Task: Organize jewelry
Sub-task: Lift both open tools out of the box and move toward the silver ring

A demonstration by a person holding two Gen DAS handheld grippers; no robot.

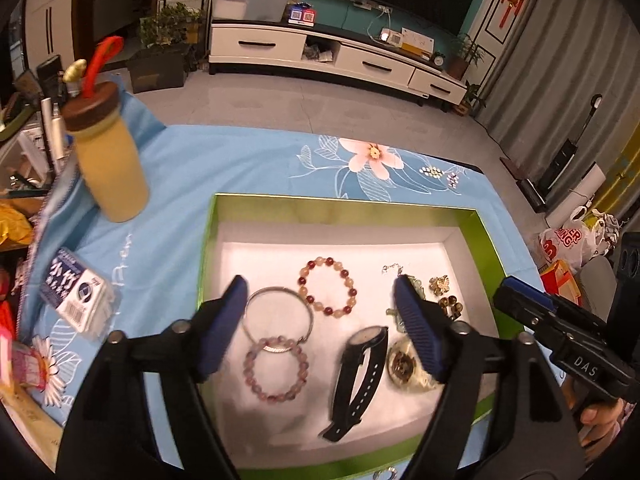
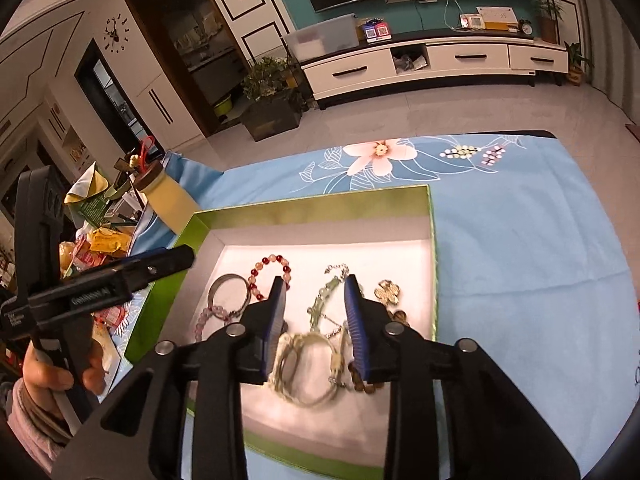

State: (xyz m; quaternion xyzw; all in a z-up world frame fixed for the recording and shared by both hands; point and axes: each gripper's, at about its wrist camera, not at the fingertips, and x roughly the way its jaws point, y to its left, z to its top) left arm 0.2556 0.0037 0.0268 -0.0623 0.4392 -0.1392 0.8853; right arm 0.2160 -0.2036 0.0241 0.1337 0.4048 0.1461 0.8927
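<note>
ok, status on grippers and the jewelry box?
Left gripper open, empty. Right gripper open, empty. Watch and bracelets in green box. Nothing blocking.

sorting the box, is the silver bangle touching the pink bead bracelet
Touching: left wrist view shows the silver bangle overlapping the pink bead bracelet at its top.

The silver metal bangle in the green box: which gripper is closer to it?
Left. The left gripper hangs right over the silver metal bangle, which shows between its open jaws. The right gripper is further right, above the chains.
</note>
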